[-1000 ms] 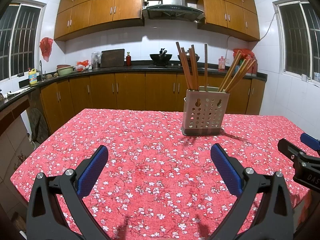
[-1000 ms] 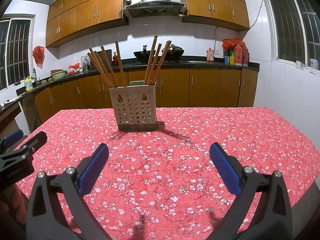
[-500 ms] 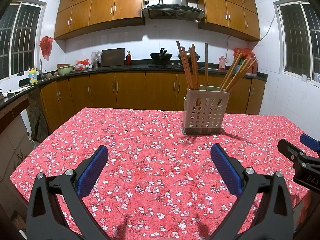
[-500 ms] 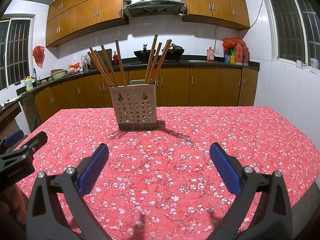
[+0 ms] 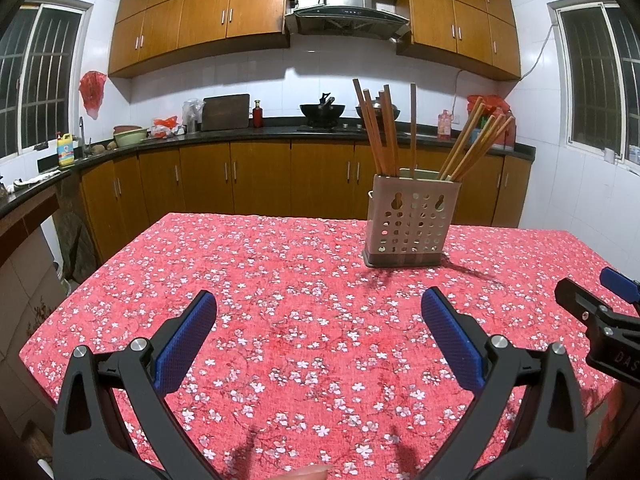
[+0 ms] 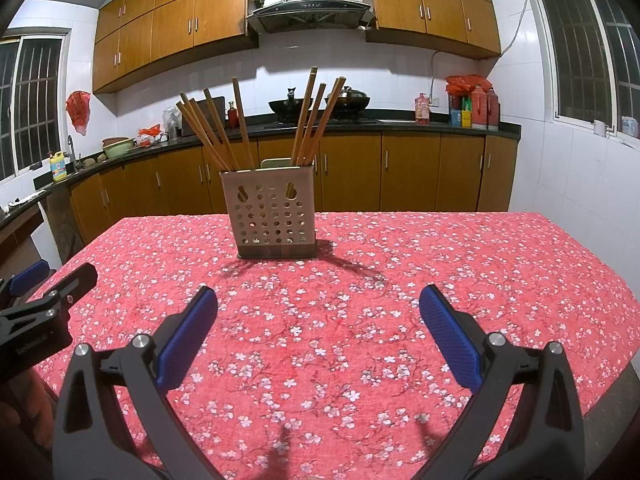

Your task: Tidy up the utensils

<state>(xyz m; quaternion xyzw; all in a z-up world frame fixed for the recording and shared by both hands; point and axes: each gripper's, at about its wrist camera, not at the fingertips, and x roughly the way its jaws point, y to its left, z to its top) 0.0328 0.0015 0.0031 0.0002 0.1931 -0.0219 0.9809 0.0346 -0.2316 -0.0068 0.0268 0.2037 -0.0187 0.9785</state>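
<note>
Both grippers — left gripper [image 5: 319, 322], right gripper [image 6: 318, 316] — gape; chopsticks [image 6: 224, 128] apparently fill holder [image 6: 272, 216].

Both fisheye views sit low over the near edge of the red floral tablecloth [image 5: 304, 264], each looking forward between its own blue-padded fingers toward the kitchen counter. Both share the perforated chopstick holder [image 5: 410, 222]: right of centre from the left wrist, left of centre from the right wrist [image 6: 272, 216]. Each view catches the other gripper at its edge.

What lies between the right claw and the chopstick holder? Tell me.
Only bare flowered tablecloth separates the right claw from the chopstick holder, as the right wrist view shows.
</note>
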